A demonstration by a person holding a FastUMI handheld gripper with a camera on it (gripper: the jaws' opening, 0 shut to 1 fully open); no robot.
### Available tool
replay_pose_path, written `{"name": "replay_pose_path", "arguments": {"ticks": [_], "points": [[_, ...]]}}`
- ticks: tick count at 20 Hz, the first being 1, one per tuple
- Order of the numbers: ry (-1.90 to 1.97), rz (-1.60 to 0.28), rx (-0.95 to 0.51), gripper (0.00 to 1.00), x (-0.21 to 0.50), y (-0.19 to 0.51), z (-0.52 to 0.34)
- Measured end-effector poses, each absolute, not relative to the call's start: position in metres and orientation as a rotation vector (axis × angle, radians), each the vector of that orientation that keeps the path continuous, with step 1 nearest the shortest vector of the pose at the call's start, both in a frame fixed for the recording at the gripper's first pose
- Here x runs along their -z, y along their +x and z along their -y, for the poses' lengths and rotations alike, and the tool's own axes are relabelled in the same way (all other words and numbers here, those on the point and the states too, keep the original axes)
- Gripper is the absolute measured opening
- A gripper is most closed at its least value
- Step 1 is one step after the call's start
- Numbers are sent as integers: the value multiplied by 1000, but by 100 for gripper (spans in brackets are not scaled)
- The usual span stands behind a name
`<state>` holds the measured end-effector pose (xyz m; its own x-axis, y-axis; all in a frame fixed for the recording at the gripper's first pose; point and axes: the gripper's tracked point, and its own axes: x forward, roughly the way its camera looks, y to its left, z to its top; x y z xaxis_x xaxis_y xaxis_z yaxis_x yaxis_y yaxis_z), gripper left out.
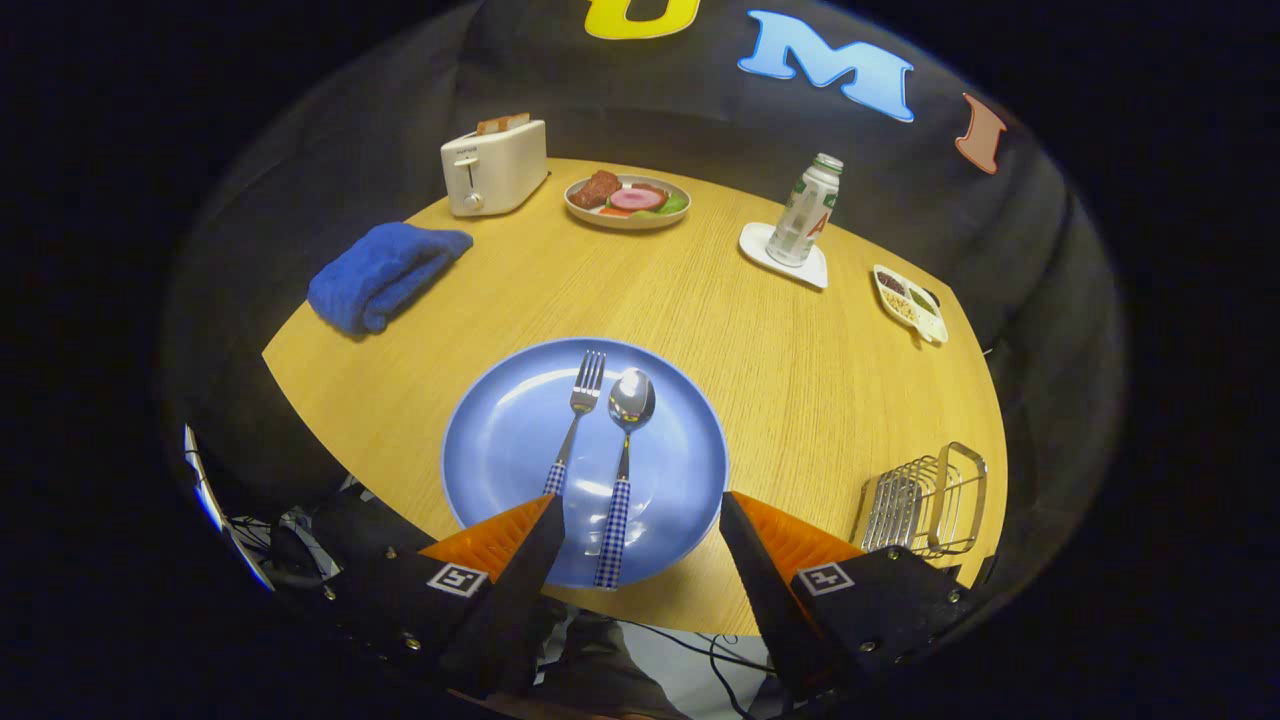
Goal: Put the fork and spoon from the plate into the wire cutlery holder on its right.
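Low in the frame my gripper hangs with its fingers spread wide and holding nothing, above the near edge of the blue plate, where the fork and spoon lie side by side, checked handles toward me. I judge the first pick is not yet begun; next I must drop and pinch one handle without nudging the other. At lower right stands the wire cutlery holder, while toaster, blue towel, food plate and bottle sit far beyond, blocking nothing.
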<state>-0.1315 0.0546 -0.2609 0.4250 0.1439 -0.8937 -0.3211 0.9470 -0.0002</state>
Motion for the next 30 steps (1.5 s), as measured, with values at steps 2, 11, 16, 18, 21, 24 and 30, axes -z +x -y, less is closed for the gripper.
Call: {"name": "replay_pose_path", "arguments": {"ticks": [2,11,16,18,21,24,30], "points": [[-180,-1120,-284,97,269,-132,-55],[-210,-1259,-328,46,295,-142,-58],[-237,-1366,-352,46,302,-149,-63],[-206,-1397,-347,28,297,-147,-63],[-218,-1464,-354,12,302,-145,-56],[-236,-1478,-373,12,295,-145,-53],[-143,-1512,-373,11,270,-142,-31]]}}
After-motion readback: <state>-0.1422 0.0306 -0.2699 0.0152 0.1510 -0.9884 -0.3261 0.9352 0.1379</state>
